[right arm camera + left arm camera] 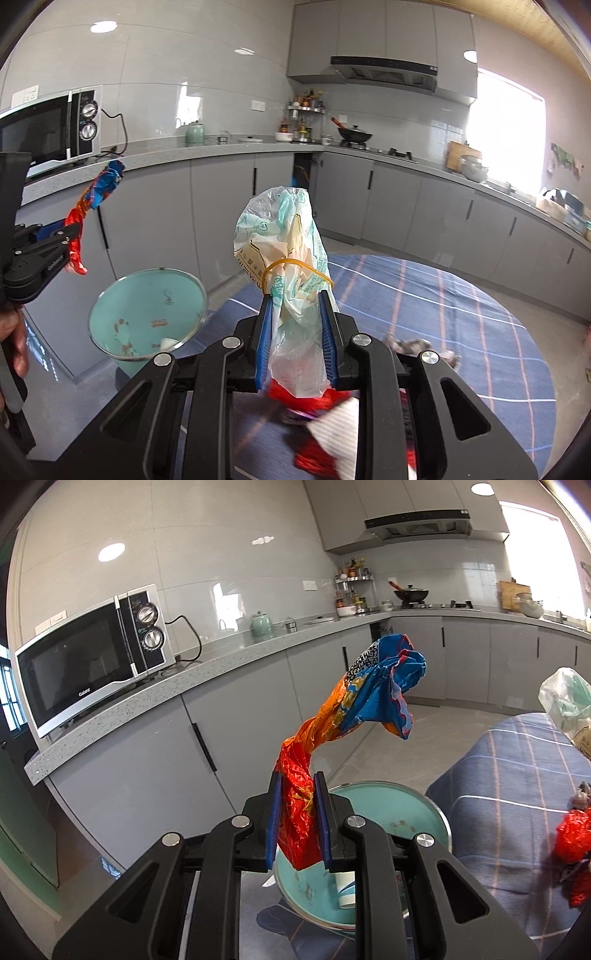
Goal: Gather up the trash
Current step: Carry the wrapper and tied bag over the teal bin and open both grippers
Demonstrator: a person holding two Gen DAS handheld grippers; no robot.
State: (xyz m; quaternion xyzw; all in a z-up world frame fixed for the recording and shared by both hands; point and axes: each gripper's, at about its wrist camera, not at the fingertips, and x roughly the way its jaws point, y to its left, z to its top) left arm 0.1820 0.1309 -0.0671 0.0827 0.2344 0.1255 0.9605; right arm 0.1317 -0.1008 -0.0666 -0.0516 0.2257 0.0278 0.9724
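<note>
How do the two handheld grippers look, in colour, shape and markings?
Both the left gripper and the right gripper are matt black plastic frames with angular linkage arms, triangular cut-outs and round silver pivot bolts. Each has two flat fingers faced with blue ribbed pads. Seen from the right wrist view, the left gripper carries small white lettering on its side, too small to read.

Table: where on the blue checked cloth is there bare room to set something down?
The far and right parts of the tablecloth lie bare, from the grey scraps out to the far rim. The left edge by the bin also looks bare. It is crowded just under the right gripper, where red wrappers and white paper lie.
</note>
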